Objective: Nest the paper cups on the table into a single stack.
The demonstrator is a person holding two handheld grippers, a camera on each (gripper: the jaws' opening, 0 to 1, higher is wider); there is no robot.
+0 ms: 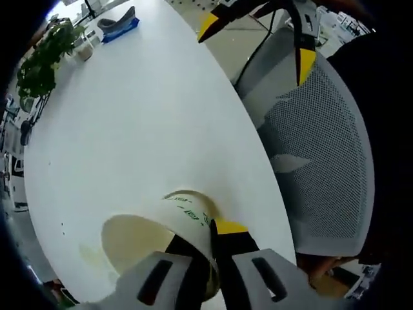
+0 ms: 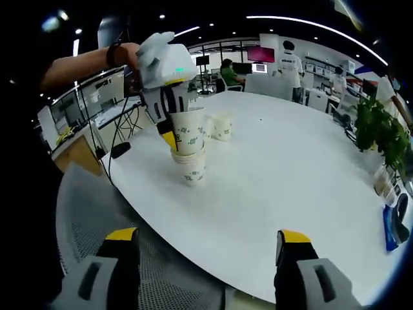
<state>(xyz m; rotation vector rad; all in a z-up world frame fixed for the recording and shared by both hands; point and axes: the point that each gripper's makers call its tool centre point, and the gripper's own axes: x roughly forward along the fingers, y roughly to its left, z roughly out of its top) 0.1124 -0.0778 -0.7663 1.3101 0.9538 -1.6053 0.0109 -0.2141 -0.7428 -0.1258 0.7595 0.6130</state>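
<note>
My left gripper is shut on the wall of a white paper cup with green print, whose mouth opens toward the lower left. In the right gripper view a hand holds that left gripper and its cup upright, with the base sunk into a second cup standing on the white table. Two more cups stand just behind. My right gripper hangs open and empty past the table's near edge, well short of the cups. The right gripper also reaches into the left gripper view from the top, jaws spread.
A grey mesh chair stands against the table edge, below my right gripper. Potted plants and a blue item sit at the table's far end. People work at desks in the background.
</note>
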